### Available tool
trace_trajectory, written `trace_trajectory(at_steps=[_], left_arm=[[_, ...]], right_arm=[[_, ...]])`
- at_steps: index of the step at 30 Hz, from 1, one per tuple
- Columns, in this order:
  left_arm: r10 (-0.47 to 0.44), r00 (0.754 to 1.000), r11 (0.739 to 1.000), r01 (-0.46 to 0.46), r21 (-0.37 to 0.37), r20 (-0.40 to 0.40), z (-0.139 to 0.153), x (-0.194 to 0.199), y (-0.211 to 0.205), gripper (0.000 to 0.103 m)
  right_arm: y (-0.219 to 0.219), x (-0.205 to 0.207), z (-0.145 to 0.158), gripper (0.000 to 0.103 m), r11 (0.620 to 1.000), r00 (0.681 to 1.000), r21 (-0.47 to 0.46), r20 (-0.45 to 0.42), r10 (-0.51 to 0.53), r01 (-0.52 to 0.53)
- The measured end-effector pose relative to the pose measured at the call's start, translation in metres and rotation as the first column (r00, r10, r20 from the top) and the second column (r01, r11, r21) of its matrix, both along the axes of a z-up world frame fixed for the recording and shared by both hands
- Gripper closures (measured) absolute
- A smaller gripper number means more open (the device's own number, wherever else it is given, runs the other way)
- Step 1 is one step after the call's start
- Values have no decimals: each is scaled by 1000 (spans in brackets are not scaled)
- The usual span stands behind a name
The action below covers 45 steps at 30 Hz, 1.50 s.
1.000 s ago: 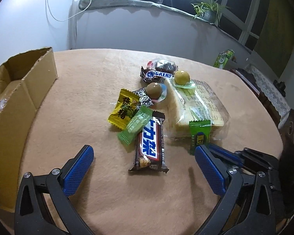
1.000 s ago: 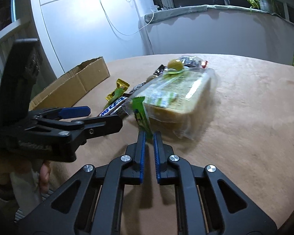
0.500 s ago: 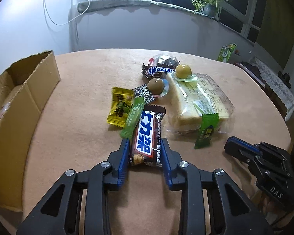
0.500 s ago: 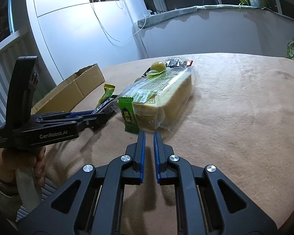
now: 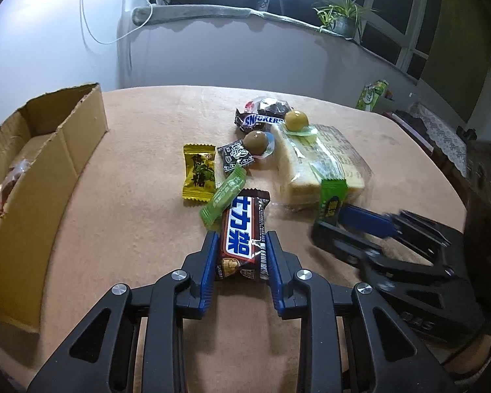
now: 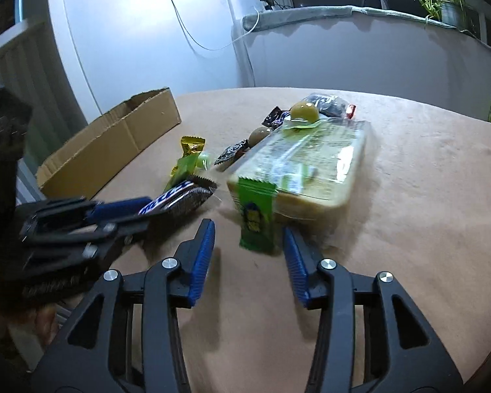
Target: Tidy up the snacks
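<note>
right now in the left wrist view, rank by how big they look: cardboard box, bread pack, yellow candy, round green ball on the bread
1. cardboard box
2. bread pack
3. yellow candy
4. round green ball

The box is nearer the camera, but the order is clear.

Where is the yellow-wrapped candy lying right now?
In the left wrist view the yellow candy lies flat on the tan tablecloth, at the left edge of the snack pile, beside the light green candy, with the cardboard box farther left.

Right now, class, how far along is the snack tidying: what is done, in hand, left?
Done: one wrapped item already in the cardboard box. In hand: left gripper clamps the chocolate bar; right gripper, jaws opening, straddles the green packet without touching. Left: bread loaf, yellow candy, the rest.
</note>
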<state>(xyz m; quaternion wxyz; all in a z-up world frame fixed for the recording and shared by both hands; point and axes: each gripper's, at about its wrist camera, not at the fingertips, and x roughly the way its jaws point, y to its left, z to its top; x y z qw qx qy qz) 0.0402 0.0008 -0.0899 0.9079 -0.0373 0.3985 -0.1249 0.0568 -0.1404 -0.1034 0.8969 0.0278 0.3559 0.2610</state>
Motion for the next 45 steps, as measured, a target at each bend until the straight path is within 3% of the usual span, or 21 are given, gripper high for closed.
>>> trace_trajectory(at_steps=[1, 3, 17, 25, 30, 32, 35, 36, 41, 43, 45], left_arm=[[-1, 1000, 1000, 1, -2, 1, 0, -1, 0, 76], [0, 1000, 1000, 0, -7, 8, 2, -3, 2, 77], [-9, 1000, 997, 11, -76, 30, 12, -22, 7, 77], [-26, 1000, 999, 25, -44, -6, 1, -34, 2, 78], [-45, 999, 998, 46, 31, -26, 3, -26, -11, 76], [-49, 998, 996, 52, 76, -40, -1, -22, -17, 76], [-56, 997, 993, 61, 99, -53, -9, -16, -21, 76], [-56, 997, 994, 61, 93, -50, -9, -16, -20, 76], [-59, 998, 996, 62, 65, -37, -7, -21, -15, 77], [-61, 998, 997, 62, 36, -25, -3, -25, -11, 77], [-72, 997, 997, 72, 13, -15, 2, -28, -8, 77]], right_arm=[[1, 0, 0, 86, 1000, 1000, -12, 5, -10, 11], [-2, -1, -1, 94, 1000, 1000, -2, 9, -15, 15], [-31, -25, 14, 96, 994, 998, 106, 56, -34, 28], [-43, -31, 21, 96, 992, 996, 120, 70, -47, 38], [-39, -28, 8, 96, 993, 1000, 121, 5, -13, 12], [-37, -26, 2, 91, 994, 1000, 108, -12, -24, 25], [-30, -20, -5, 44, 997, 1000, 74, -17, 8, -6], [-27, -20, -5, 41, 998, 1000, 62, -5, 11, -11], [-1, -24, -10, 46, 990, 994, -142, 105, 42, -27], [-3, -26, -9, 58, 987, 992, -159, 115, 49, -30], [-7, -26, -8, 59, 988, 992, -152, 109, 58, -41]])
